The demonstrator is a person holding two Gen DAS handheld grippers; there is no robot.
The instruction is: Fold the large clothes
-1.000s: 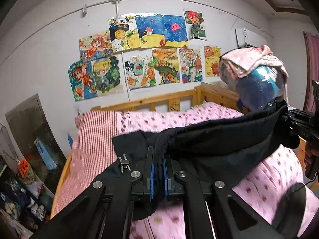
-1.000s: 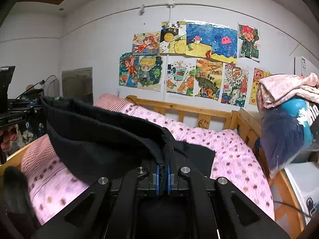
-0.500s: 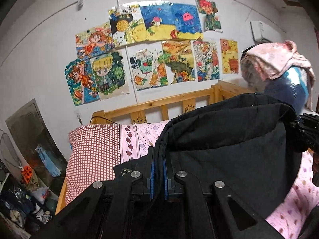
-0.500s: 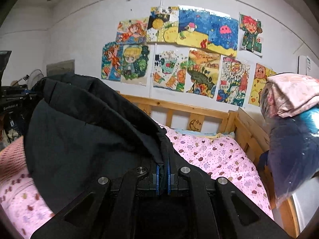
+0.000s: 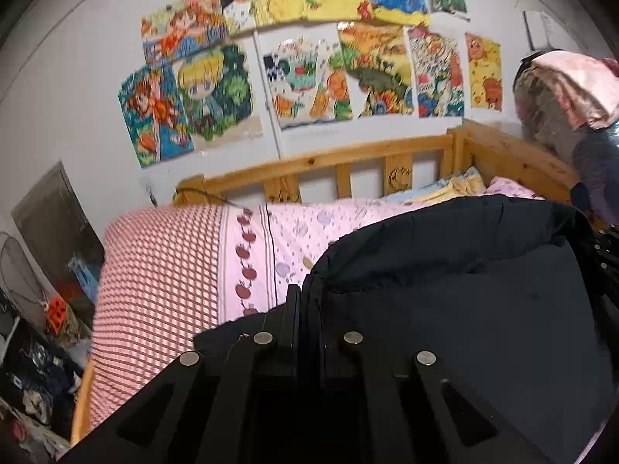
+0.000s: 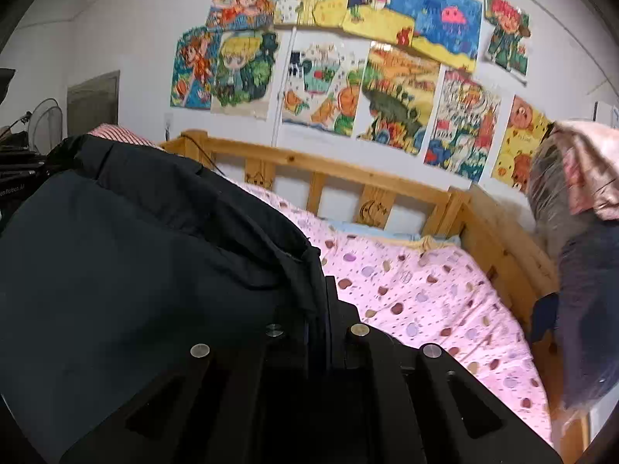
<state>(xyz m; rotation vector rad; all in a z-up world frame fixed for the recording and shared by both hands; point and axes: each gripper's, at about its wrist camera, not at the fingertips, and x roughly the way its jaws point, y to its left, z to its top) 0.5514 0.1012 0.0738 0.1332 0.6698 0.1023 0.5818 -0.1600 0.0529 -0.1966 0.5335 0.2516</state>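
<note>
A large black garment [image 5: 456, 294] is stretched in the air between my two grippers, above a bed with a pink dotted cover [image 6: 418, 294]. My left gripper [image 5: 307, 297] is shut on one end of its top edge; the cloth spreads to the right and fills the lower right of the left wrist view. My right gripper [image 6: 319, 294] is shut on the other end, with the black garment [image 6: 135, 270] bulging to the left. The other gripper's black frame [image 5: 607, 259] shows at the far right edge, and again as the other gripper [image 6: 15, 189] at the far left.
A red-checked pillow [image 5: 154, 274] lies at the head of the bed by the wooden headboard [image 5: 348, 162]. Drawings [image 6: 367, 58] cover the wall. A plastic-wrapped bundle with pink cloth [image 6: 580, 201] stands right of the bed. Clutter [image 5: 35, 379] fills the floor at left.
Both grippers have lifted and moved forward toward the headboard with the garment. The cloth, first sagging low over the bed, now billows high between them.
</note>
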